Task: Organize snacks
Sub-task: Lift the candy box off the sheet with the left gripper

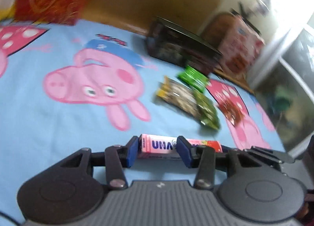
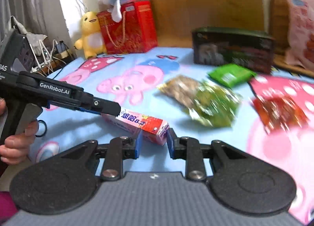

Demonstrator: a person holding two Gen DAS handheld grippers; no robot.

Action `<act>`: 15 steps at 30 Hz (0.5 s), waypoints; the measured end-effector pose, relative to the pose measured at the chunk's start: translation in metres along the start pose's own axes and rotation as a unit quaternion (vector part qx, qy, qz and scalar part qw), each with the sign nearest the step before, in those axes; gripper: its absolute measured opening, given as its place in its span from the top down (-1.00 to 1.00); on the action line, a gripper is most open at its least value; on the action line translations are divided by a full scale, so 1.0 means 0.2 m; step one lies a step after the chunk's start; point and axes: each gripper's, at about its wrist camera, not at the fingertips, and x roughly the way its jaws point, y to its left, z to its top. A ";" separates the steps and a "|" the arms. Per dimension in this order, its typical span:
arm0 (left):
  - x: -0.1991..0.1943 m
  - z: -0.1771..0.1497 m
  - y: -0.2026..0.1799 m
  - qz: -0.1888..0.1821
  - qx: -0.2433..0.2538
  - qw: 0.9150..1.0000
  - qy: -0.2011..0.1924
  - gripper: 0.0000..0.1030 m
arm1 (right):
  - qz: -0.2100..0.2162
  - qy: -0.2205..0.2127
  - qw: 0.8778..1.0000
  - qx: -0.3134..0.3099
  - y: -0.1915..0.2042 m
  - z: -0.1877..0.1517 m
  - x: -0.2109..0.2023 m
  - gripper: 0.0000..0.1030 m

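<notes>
Tools left (image 1: 157, 151), right (image 2: 154, 143), both gripping pink candy box (image 2: 141, 122)

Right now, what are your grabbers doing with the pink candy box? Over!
Left gripper and right gripper both clamped on the pink candy box, one at each end. Snack packets loose ahead on the bedsheet. Nothing in the way.

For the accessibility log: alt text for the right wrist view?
Both grippers hold one pink candy box over a blue cartoon-pig sheet: right gripper at its near end, left gripper at the far end. Blurred snack packets lie beyond, before a dark box.
</notes>
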 end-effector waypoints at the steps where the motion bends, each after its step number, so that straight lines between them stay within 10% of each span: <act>1: 0.02 -0.01 -0.05 -0.006 0.009 1.000 0.005 0.13 | -0.010 -0.004 1.000 0.006 -0.01 -0.02 -0.04 0.35; 15: 0.05 -0.16 -0.41 -0.064 0.108 0.992 0.034 -0.30 | -0.077 -0.039 0.996 0.020 -0.11 -0.24 -0.28 -0.07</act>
